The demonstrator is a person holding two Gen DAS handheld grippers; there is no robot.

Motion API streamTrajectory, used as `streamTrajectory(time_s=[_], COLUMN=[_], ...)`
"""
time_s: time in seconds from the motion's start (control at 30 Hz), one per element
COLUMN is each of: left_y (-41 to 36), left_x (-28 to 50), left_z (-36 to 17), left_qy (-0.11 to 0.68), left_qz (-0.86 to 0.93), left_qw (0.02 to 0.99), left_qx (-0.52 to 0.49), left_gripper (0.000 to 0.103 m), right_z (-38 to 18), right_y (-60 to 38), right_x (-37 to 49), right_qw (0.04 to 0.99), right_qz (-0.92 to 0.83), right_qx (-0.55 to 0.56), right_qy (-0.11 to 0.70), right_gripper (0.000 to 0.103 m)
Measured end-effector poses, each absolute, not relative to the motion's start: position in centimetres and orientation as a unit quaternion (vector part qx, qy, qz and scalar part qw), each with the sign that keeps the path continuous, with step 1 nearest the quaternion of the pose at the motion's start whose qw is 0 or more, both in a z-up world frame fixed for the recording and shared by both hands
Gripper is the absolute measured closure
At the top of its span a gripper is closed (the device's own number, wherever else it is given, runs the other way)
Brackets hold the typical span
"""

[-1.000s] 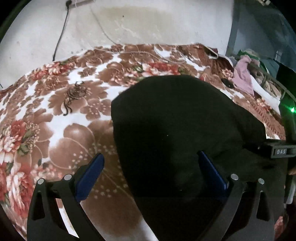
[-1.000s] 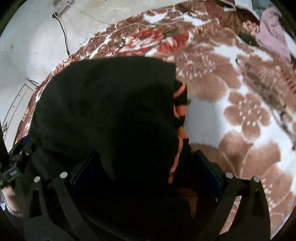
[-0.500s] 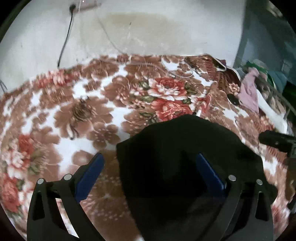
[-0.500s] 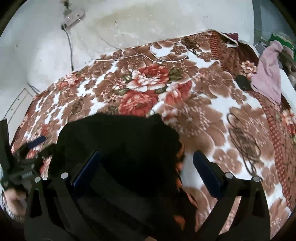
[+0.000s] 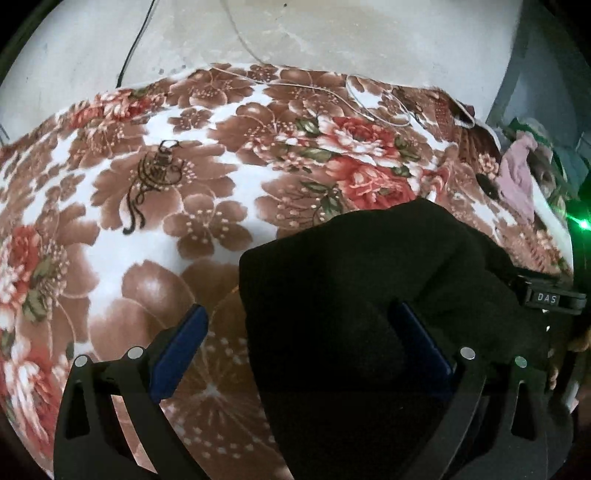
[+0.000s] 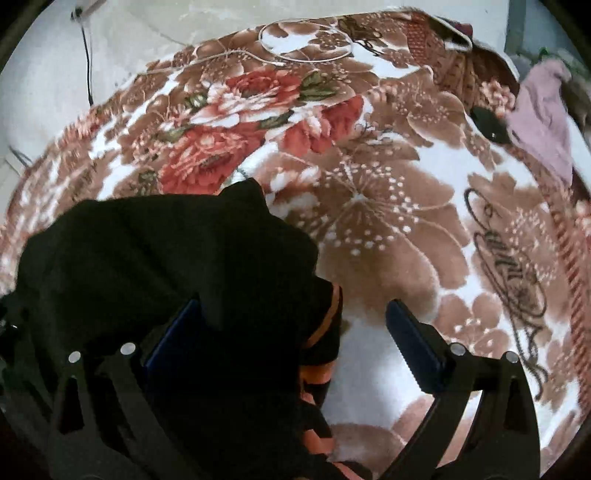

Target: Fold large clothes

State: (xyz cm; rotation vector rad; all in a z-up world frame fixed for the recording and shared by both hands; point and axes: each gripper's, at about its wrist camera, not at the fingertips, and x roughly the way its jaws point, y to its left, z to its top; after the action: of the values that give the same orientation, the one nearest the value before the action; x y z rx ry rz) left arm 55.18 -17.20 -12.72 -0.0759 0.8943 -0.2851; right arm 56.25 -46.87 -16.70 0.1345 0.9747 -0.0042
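A large black garment [image 5: 369, 288] lies bunched on the floral blanket [image 5: 155, 229], filling the lower right of the left wrist view. My left gripper [image 5: 299, 343] is open, its right pad [image 5: 417, 339] over the cloth and its left pad over bare blanket. In the right wrist view the same garment [image 6: 155, 251] shows orange stripes [image 6: 325, 325] along its right edge. My right gripper [image 6: 293, 336] is open too; cloth partly covers its left pad [image 6: 173, 332], and the right pad [image 6: 413, 339] stands over blanket. The right gripper's body [image 5: 550, 295] shows at the garment's far side.
The blanket [image 6: 388, 206] covers a bed against a pale wall [image 5: 332, 33]. A white cable loop [image 6: 303, 40] lies at the far end. A pink cloth [image 6: 546, 110] and a small black object [image 6: 491, 125] lie at the right. A black cord [image 5: 133, 48] hangs on the wall.
Both grippers drew back from the garment half a second ago and have since come closer again. The right gripper's right pad, once over cloth, now stands over bare blanket. Both stayed open.
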Motion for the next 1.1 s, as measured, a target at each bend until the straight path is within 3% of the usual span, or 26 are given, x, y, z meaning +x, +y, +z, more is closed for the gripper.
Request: streamTrajectory(time_s=[0.13, 0.27, 0.6, 0.73, 1.1], left_y=[-16.3, -15.1, -10.8, -10.7, -12.3], left_x=[51.8, 48.0, 45.4, 46.3, 47.2], left_z=[-9.3, -8.1, -12.6, -14.3, -16.3], left_qy=[0.403, 0.414, 0.500, 0.508, 0.502], left_qz=[-0.128, -0.161, -0.204, -0.231, -0.327], left_qw=[0.903, 0.888, 0.810, 0.785, 0.742], left_qx=[-0.076, -0.120, -0.228, -0.268, -0.300], left_gripper=[0.005, 0.005, 0.005, 0.005, 0.005], right_z=[-13.4, -12.0, -14.2, -16.4, -18.6], right_y=[-47.2, -48.0, -51.2, -51.8, -47.8], right_x=[52.2, 48.1, 44.1, 44.9, 46.8], right_qw=[0.899, 0.889, 0.836, 0.804, 0.776], right_qz=[0.017, 0.063, 0.144, 0.178, 0.228], right_qx=[0.057, 0.076, 0.146, 0.196, 0.200], right_qy=[0.433, 0.447, 0.510, 0.532, 0.554], right_gripper=[0.005, 0.005, 0.005, 0.005, 0.005])
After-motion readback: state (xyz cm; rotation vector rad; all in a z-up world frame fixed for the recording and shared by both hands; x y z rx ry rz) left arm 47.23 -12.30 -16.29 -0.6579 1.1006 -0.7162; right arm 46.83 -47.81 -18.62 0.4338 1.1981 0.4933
